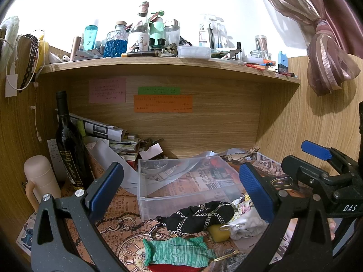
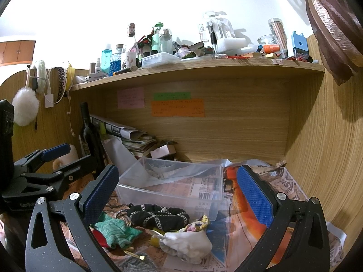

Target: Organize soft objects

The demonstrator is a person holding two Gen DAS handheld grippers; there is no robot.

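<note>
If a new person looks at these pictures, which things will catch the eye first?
Probably the heap of soft things in front: a black pouch with silver chains, a green knitted cloth and a white bundle. Behind them stands a clear plastic box. Both tools, left tool and right tool, hang open above the heap.

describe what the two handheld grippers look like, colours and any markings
Both match: dark grey speckled frames with triangular cut-outs, silver round screws, and blue textured pads on the fingers. The left gripper and right gripper look the same. Seen from the left camera, the right one's black body carries white letters "DAS".
</note>
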